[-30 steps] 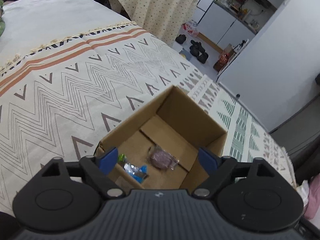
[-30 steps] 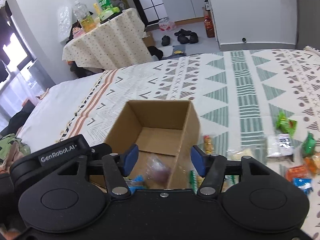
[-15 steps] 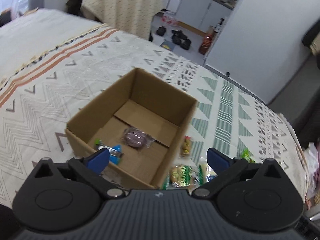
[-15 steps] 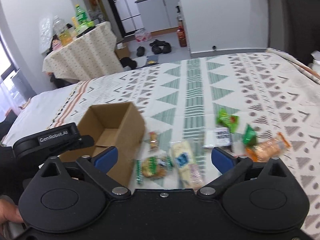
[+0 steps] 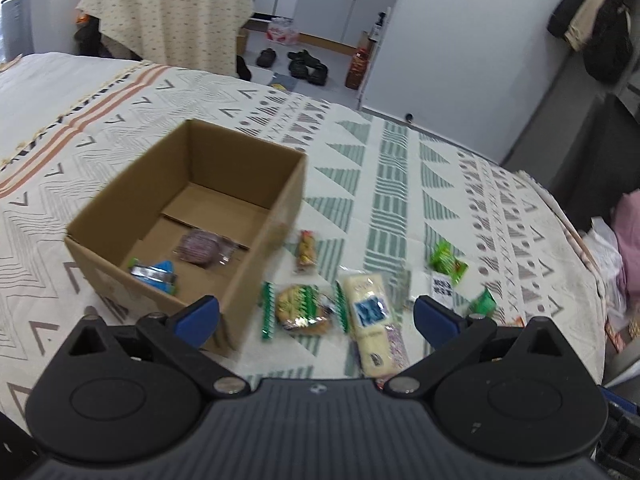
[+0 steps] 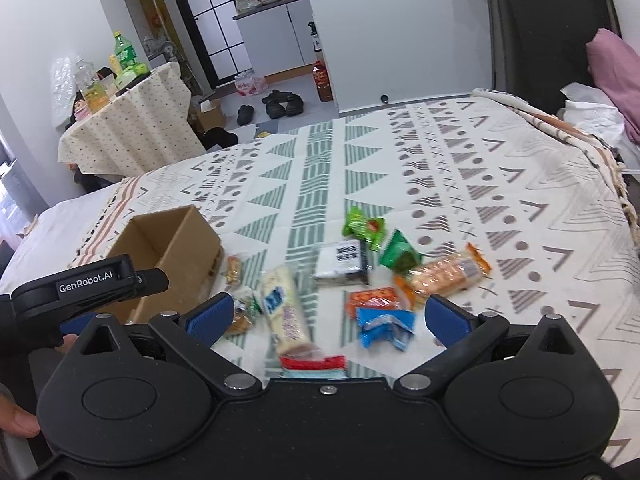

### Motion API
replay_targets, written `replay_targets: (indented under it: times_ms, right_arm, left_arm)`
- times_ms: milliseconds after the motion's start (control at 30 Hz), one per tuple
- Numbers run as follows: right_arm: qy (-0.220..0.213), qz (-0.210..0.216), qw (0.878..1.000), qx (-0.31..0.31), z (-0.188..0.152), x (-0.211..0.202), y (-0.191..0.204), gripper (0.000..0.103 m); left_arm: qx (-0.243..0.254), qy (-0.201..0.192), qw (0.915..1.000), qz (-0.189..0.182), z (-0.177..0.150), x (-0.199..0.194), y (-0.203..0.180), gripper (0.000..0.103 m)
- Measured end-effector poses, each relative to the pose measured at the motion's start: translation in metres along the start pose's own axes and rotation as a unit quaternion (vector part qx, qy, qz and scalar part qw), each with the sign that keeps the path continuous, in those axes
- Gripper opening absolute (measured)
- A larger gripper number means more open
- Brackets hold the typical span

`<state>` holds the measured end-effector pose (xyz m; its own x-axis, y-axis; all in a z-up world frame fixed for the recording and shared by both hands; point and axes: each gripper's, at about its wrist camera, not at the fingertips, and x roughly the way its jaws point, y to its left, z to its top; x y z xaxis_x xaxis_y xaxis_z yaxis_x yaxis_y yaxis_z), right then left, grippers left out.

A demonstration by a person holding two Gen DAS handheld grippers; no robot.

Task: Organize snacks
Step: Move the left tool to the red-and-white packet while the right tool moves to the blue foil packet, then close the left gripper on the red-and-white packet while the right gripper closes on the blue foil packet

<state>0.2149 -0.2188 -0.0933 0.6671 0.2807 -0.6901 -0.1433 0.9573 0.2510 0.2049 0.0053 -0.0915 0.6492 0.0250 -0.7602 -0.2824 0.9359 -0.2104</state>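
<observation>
1. The left gripper (image 5: 316, 314) and the right gripper (image 6: 326, 316) both hang with fingers spread wide and hold nothing.
2. The snacks lie loose on the bedspread (image 6: 500, 200) just ahead of both grippers; 2 packets already sit in the cardboard box (image 5: 256, 252), ahead and left of the left gripper.
3. Risk: the packets crowd together. The long white packet (image 6: 286, 312) touches the cookie packet (image 5: 302, 310), so a wide grip could, I judge, catch 2 at once or drop 1.
4. Risk: thin wrappers on soft cloth may slip flat under the fingers, or the fingers may pinch the bedspread.
5. Risk: the box wall stands just left of the left gripper's left finger; a low carry could knock it.
6. Room: open bedspread stretches ahead and to the right of the right gripper. The bed edge lies far ahead, well apart from the snacks.
</observation>
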Motion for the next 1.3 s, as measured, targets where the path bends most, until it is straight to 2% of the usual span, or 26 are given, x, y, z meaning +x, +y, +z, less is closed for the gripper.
replay_targets:
  times_ms: [367, 633, 833, 967, 1133, 1300]
  right_arm:
    - [0.001, 0.007, 1.000, 0.015, -0.014, -0.002, -0.048, 0.103]
    - [-0.007, 0.025, 0.999, 0.026, -0.023, 0.012, -0.067, 0.102]
    - [0.026, 0.026, 0.998, 0.049, -0.027, 0.035, -0.078, 0.094]
    - [0.043, 0.031, 0.996, 0.071, -0.029, 0.047, -0.087, 0.090]
    - [0.056, 0.042, 0.991, 0.113, -0.031, 0.060, -0.104, 0.089]
    - [0.065, 0.048, 0.989, 0.124, -0.031, 0.071, -0.110, 0.089]
  left_arm:
    - [0.017, 0.053, 0.9982, -0.020, -0.024, 0.020, -0.031, 0.103]
    - [0.024, 0.079, 0.9966, -0.009, -0.040, 0.040, -0.045, 0.103]
    - [0.014, 0.110, 0.9938, -0.012, -0.049, 0.061, -0.049, 0.100]
    - [0.016, 0.116, 0.9932, -0.002, -0.054, 0.072, -0.053, 0.097]
    - [0.023, 0.130, 0.9913, 0.003, -0.060, 0.086, -0.059, 0.094]
    - [0.042, 0.138, 0.9896, 0.008, -0.066, 0.097, -0.068, 0.093]
